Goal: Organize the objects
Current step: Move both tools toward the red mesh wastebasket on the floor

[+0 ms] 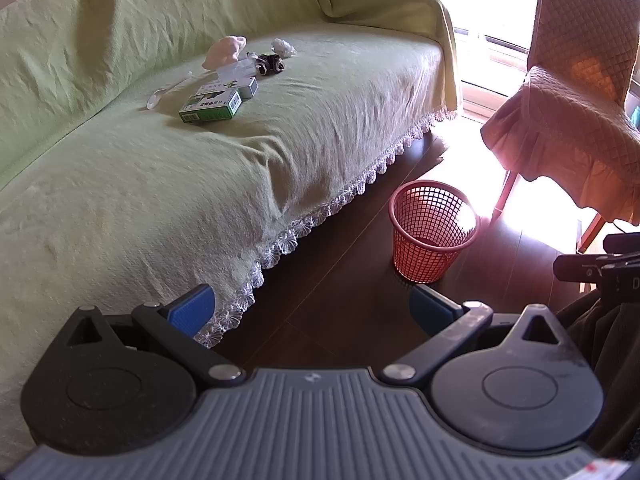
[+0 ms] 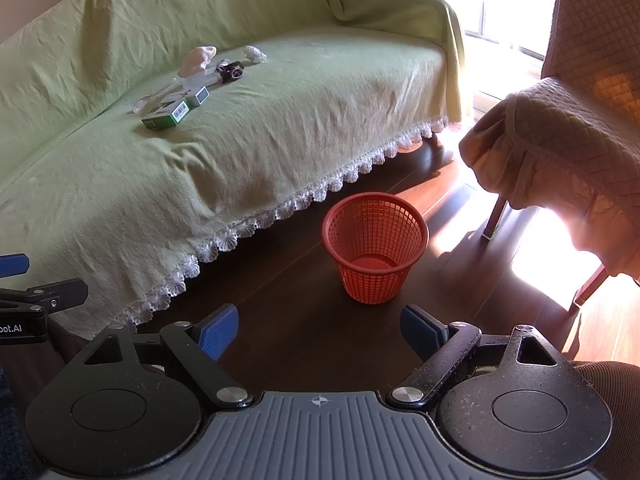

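Both the left gripper (image 1: 312,312) and right gripper (image 2: 318,332) have fingers apart, empty; the green box (image 1: 210,106) mid-sofa looks light, stiff cardboard; best pinched across its long sides.

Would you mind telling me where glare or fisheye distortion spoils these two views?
Left wrist view: window glare washes out the floor beside the red basket and tints the chair; the sofa edge bows. Right wrist view: similar blown-out floor under the chair, curved sofa.
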A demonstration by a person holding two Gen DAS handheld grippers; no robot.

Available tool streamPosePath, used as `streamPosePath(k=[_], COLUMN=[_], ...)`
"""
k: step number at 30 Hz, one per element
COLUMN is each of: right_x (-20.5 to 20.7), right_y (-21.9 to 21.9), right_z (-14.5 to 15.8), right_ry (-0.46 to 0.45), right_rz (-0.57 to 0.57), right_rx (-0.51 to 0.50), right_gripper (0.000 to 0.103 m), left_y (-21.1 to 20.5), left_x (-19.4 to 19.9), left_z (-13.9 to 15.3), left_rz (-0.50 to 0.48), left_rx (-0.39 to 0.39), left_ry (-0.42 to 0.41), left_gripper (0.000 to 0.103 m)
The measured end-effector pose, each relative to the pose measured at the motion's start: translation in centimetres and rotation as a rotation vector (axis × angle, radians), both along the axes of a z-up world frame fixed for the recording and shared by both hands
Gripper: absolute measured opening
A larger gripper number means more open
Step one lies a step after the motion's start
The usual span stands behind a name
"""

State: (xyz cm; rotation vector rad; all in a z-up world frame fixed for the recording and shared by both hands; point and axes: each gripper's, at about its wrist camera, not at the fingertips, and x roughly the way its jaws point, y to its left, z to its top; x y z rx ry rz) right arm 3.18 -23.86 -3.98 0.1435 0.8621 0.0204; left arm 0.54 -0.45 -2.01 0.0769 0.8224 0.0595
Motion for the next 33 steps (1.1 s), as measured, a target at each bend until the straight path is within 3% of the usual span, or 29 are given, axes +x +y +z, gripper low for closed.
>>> streamPosePath(k=[17, 33], right_x=[2.5, 8.9], right_y=[-1.2, -2.9], right_z=[-1.0, -3.0], right_ry=[0.039, 0.070], right_rz=[-0.010, -0.005], right_rx=[0.006, -0.012], right_gripper=[0.086, 0.086], left_y=[0.1, 1.1], left_x=[3.1, 10.3], left_z=[-0.8, -2.1], left_rz=[-0.005, 0.009], left_rx=[-0.002, -0.004], left_ry=[0.035, 0.054], left_gripper=[0.102, 0.102])
